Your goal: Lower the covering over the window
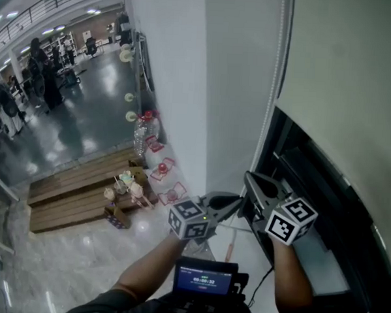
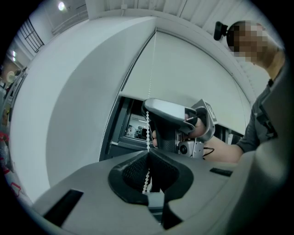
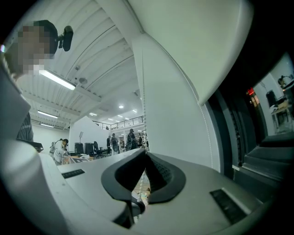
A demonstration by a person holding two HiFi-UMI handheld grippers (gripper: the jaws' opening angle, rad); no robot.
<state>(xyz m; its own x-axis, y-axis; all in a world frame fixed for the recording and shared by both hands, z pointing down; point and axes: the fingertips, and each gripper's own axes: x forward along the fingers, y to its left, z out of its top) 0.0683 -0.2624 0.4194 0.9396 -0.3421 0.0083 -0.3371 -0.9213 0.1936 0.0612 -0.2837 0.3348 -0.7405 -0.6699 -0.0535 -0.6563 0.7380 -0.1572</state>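
A cream roller blind covers the upper part of the dark window; its lower edge runs slantwise in the head view. A white bead chain hangs along the blind's left edge. My left gripper points right at the chain's lower end. In the left gripper view the left gripper is shut on the bead chain, with beads showing between the pads. My right gripper sits just above it, also at the chain. In the right gripper view its jaws are shut and beads show in the gap.
A white wall stands left of the window. Below it lie a wooden platform with small items and a water bottle. People stand on the far glossy floor. A screen device hangs at my chest.
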